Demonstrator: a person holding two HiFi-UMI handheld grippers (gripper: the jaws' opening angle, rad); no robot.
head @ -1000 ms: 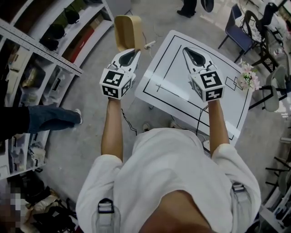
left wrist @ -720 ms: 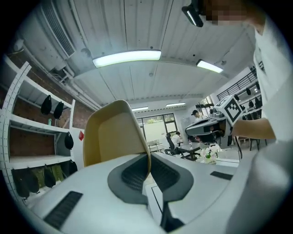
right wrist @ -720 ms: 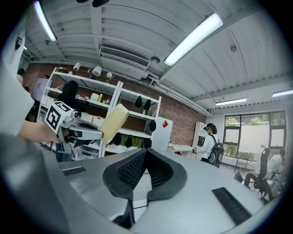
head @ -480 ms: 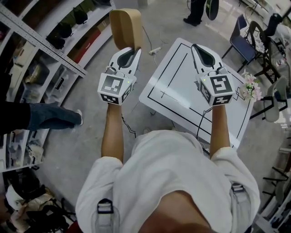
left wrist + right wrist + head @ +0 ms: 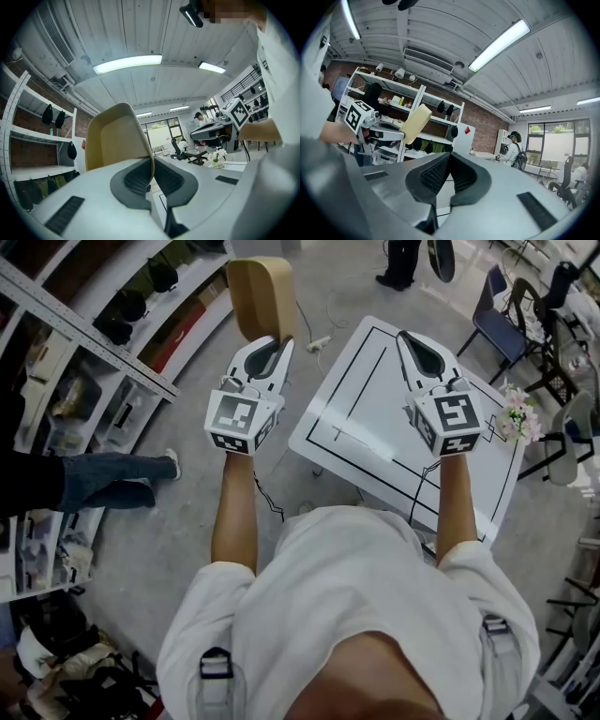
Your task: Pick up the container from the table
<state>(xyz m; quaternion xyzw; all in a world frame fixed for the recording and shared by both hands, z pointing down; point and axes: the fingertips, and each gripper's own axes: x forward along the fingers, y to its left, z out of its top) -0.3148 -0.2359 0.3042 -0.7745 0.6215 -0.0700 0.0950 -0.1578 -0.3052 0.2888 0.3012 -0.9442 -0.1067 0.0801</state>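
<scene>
Head view, left gripper (image 5: 273,345) clamps tan container (image 5: 261,296)

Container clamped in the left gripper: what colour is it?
Plain tan, unprinted: the shallow rounded-corner container. The left gripper view shows it best.

container (image 5: 259,296) edge hidden in left gripper (image 5: 276,343) jaws

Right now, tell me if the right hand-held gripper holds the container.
No, the container sits clamped in the left hand-held gripper; the right hand-held gripper is empty.
</scene>
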